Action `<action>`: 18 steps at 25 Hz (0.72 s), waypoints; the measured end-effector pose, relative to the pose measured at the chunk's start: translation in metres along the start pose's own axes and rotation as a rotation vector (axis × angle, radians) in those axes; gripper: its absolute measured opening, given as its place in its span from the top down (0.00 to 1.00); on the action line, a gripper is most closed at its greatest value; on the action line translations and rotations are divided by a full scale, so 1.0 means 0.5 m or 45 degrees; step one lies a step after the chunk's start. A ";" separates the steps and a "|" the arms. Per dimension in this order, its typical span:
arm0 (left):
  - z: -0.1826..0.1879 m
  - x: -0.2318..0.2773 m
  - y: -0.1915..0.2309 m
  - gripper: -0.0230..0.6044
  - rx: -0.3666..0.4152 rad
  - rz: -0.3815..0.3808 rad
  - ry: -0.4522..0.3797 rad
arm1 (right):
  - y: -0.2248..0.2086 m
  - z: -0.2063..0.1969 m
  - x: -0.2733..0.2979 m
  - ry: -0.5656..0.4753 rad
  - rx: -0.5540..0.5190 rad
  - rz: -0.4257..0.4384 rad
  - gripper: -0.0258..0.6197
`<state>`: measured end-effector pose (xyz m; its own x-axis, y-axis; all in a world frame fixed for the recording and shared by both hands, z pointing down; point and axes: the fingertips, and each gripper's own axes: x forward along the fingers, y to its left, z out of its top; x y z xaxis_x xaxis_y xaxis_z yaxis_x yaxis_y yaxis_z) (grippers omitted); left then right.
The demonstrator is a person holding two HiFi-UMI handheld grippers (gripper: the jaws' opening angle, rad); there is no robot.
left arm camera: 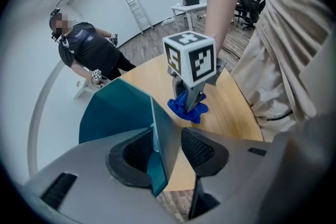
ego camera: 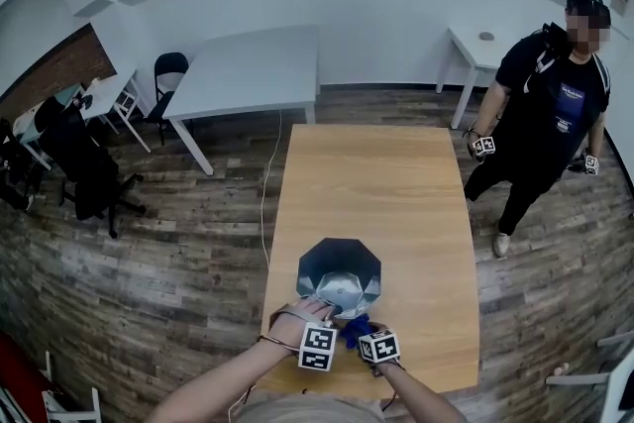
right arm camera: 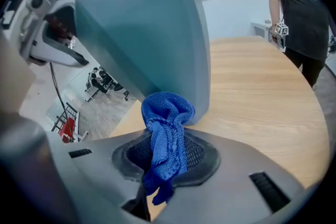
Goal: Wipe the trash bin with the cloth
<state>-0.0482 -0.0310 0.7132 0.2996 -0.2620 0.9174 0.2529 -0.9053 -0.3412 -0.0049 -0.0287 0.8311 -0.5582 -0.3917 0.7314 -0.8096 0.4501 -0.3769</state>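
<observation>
While the left gripper (left arm camera: pixel 165 147) stands with its jaws apart, the thin wall of the trash bin (left arm camera: pixel 115 107) rises between them. The wall lies close against one pad and leaves a clear gap to the other, so nothing is clamped. The right gripper (right arm camera: pixel 168 157) has its jaws closed on the blue cloth (right arm camera: pixel 165 134), which bunches upward and covers most of the pads. From the head view both sets of jaws are hidden beneath the grippers' own bodies. The bin stands on the wooden desk (ego camera: pixel 376 183) near its front edge, and its top is cut off in the right gripper view. The cloth's bunched end sits just beside the bin's outer side, low down; whether it touches, I cannot tell.
</observation>
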 end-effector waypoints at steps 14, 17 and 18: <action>-0.119 -0.009 0.014 0.70 0.243 0.081 0.157 | 0.136 0.118 -0.224 -0.236 0.018 0.059 0.84; -0.100 -0.014 0.005 0.78 0.239 0.083 0.162 | 0.155 0.138 -0.231 -0.262 0.013 0.071 0.84; -0.092 -0.015 0.001 0.79 0.237 0.080 0.162 | 0.158 0.144 -0.231 -0.271 0.012 0.071 0.84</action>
<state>-0.0926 -0.0447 0.7158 0.2050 -0.3665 0.9075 0.4059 -0.8119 -0.4196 -0.0172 -0.0057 0.6758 -0.6273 -0.5275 0.5729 -0.7774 0.4687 -0.4196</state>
